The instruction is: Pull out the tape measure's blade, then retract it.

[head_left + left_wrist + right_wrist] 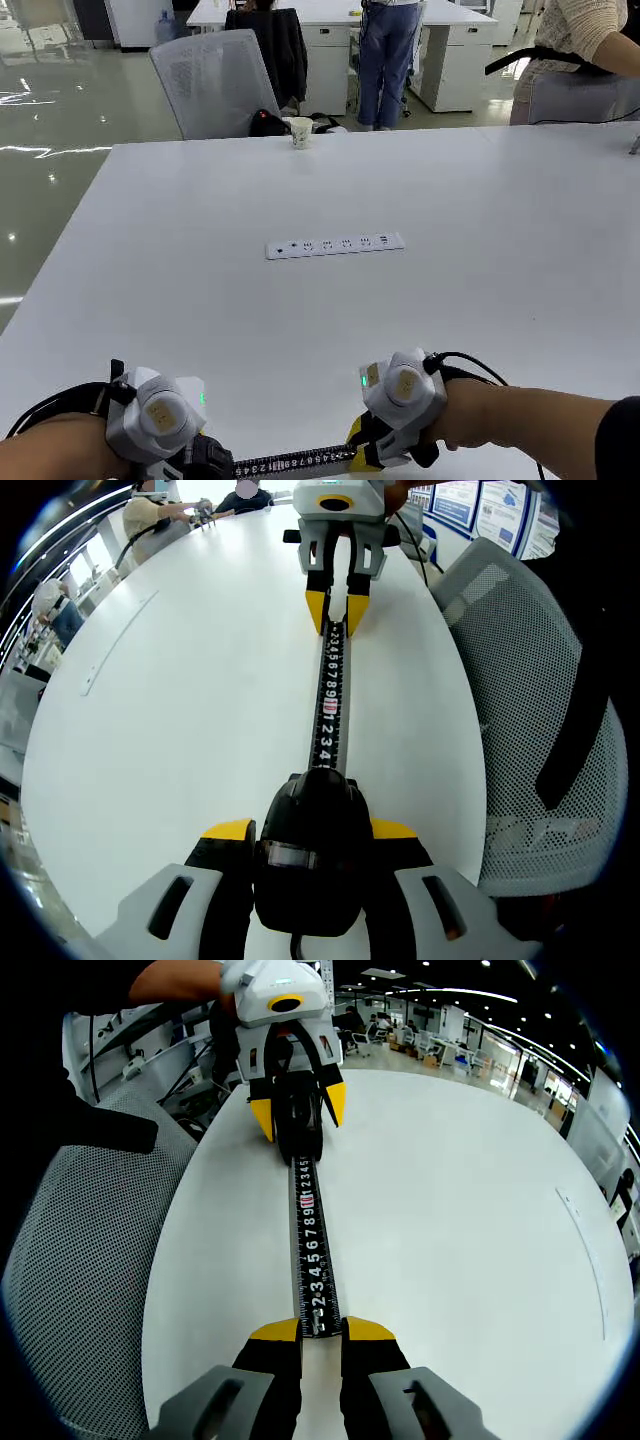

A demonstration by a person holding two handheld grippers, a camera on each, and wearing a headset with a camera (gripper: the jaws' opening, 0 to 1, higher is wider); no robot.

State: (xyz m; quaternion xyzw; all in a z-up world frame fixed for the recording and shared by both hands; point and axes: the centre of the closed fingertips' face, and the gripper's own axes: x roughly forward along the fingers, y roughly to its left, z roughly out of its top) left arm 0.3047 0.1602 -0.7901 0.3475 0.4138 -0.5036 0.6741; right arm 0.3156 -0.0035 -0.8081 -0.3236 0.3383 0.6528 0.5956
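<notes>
Left tool (pixel 310 830) grips black tape measure (pixel 305 870), right tool (pixel 322 1328) pinches its extended blade (pixel 312 1250); white power strip (pixel 335 244) lies well beyond

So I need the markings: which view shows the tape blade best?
Right gripper view: the black numbered blade runs up the middle, digits large. Left gripper view shows it smaller; head view, a sliver.

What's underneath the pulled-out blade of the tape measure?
Bare white table lies beneath the blade, stretched between the left gripper, holding the case, and the right gripper. The strip of table directly under it is covered.
</notes>
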